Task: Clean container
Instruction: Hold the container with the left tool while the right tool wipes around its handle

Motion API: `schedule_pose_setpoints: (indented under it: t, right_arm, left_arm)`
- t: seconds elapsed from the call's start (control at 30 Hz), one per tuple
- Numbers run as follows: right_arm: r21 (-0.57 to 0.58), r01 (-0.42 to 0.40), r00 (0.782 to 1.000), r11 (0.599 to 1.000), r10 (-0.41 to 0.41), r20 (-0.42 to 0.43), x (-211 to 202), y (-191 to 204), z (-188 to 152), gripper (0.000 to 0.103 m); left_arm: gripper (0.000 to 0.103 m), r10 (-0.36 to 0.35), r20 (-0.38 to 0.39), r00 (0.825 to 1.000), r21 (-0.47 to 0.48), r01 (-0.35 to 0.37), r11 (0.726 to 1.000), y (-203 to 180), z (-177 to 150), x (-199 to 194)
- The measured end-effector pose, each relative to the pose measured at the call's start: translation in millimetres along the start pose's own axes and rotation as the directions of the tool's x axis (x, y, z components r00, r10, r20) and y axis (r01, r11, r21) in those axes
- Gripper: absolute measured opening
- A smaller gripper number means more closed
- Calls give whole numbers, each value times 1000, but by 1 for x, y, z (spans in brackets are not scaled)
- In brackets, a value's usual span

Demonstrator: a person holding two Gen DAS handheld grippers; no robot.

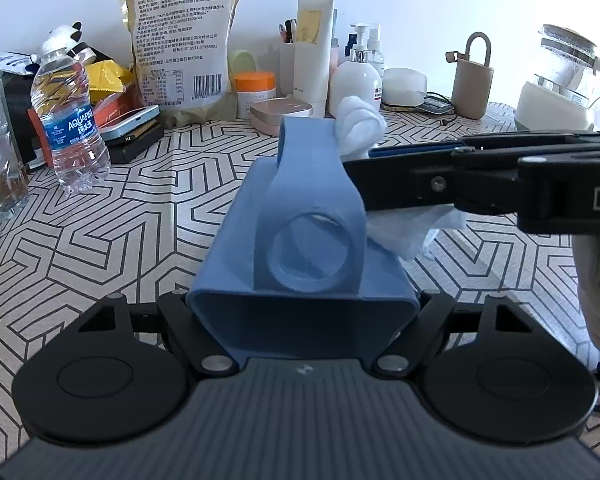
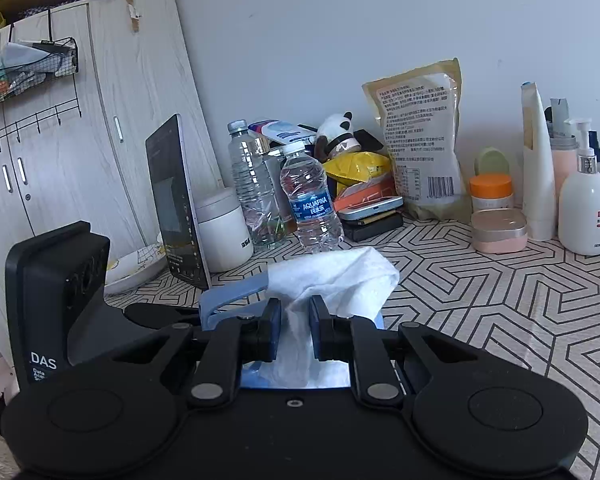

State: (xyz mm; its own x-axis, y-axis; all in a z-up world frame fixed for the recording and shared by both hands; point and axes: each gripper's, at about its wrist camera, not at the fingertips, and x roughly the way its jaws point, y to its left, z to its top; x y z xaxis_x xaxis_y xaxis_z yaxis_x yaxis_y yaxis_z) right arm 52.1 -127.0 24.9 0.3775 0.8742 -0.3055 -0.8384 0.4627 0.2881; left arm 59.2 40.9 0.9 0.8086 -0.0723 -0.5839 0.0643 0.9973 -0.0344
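A blue container (image 1: 300,216) with a looped handle lies on its side, its open mouth toward the left wrist camera. My left gripper (image 1: 304,284) is shut on it; the container's body hides the fingers. From the right, my right gripper (image 1: 364,172) reaches in, shut on a white wipe (image 1: 358,128) that presses against the container's right side and handle. In the right wrist view the wipe (image 2: 340,280) bunches up between the blue pads of my right gripper (image 2: 295,332). The container's handle (image 2: 227,300) shows just behind and to the left.
A patterned tablecloth (image 1: 139,220) covers the table. Along the back stand a water bottle (image 1: 69,120), a food bag (image 1: 179,48), a lotion pump bottle (image 1: 354,84) and a beige holder (image 1: 472,80). A tablet (image 2: 175,200) and a white jar (image 2: 223,236) stand at the left.
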Motion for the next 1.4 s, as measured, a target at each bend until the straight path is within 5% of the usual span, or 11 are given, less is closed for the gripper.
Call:
schedule_pose_setpoints:
  t: [0.13,0.6,0.8,1.17,1.4]
  right_arm:
    - [-24,-126,991,992,126,-36,-4,8,-1,19]
    - [33,-11,1000,999,12,-23,-5,-6,2,19]
    - [35,-103,994,994,104,-32,-6,-1,-1,19]
    - [92,-12,999,996,15,-31,-7,-14,0,17]
    - [60,-118,992,991,121,-48,-6,-3,-2,22]
  left_arm:
    - [78,1,1,1000,-4,-1,1000,1,0,0]
    - [78,-2,3,1000,-6,2,1000,1,-1,-1]
    - [78,-4,4,1000,-3,4,1000,-1,-2,-2]
    - [78,-43,2,999,-14,43,999,3,-2,-2]
    - [78,-12,-5,1000,-75,12,997,13,-1,-1]
